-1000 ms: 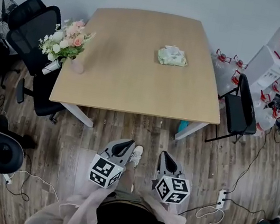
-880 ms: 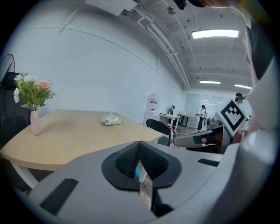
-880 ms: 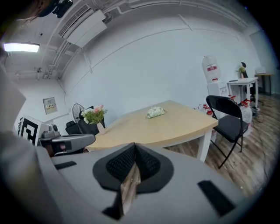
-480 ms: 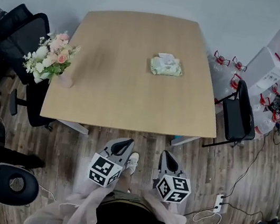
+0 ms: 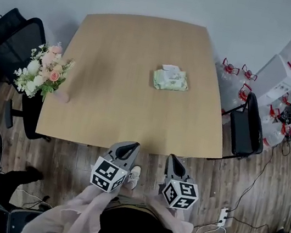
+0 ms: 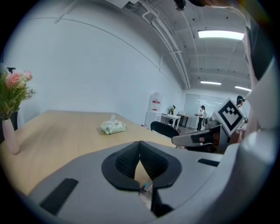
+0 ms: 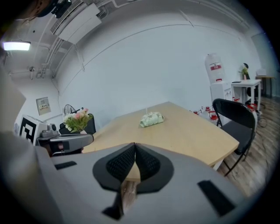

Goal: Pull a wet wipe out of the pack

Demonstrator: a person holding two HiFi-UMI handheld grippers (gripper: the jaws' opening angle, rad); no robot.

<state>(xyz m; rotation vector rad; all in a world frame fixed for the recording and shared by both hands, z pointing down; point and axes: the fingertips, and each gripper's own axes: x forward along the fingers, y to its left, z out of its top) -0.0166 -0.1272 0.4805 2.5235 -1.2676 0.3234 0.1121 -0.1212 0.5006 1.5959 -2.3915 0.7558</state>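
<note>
Well beyond both tools, the pale green soft pack of wet wipes (image 5: 170,80) lies right of centre on the light wooden table (image 5: 103,105) (white wipe (image 5: 171,67) poking from its top). Left gripper (image 5: 129,147) and right gripper (image 5: 174,159) hover at the near edge, clenched, empty.

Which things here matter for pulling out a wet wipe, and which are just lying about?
For the job:
- pale green soft wet wipe pack, on the light wooden table
- left gripper and right gripper, both shut and empty

Just lying about:
- pink and white flowers in a vase
- black folding chair
- black office chair
- white water dispenser
</note>
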